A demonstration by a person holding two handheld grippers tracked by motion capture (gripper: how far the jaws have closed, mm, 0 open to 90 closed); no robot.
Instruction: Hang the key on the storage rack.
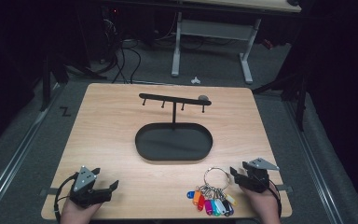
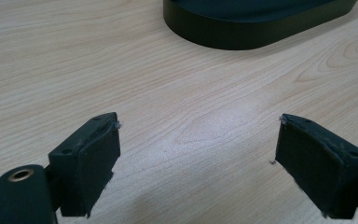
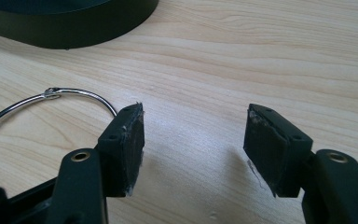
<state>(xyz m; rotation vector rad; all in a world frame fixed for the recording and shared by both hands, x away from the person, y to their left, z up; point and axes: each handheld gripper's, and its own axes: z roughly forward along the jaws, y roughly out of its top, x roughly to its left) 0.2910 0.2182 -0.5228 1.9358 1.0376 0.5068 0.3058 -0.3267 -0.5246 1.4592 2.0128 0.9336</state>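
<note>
Resting on the near surface (image 1: 121, 135) edge, left claw (image 1: 106, 187) and right claw (image 1: 237, 173) both gape empty, key ring (image 1: 216, 178) just left of right claw, likely bound for rack (image 1: 174, 100).

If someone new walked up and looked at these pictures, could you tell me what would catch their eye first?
Probably the bunch of brightly coloured plastic key tags on a large silver metal ring, lying at the near right of the pale wooden table, just left of the open right gripper. Next, the black metal hook stand with an oval tray base at the table's centre. The left gripper rests open near the front left corner.
</note>
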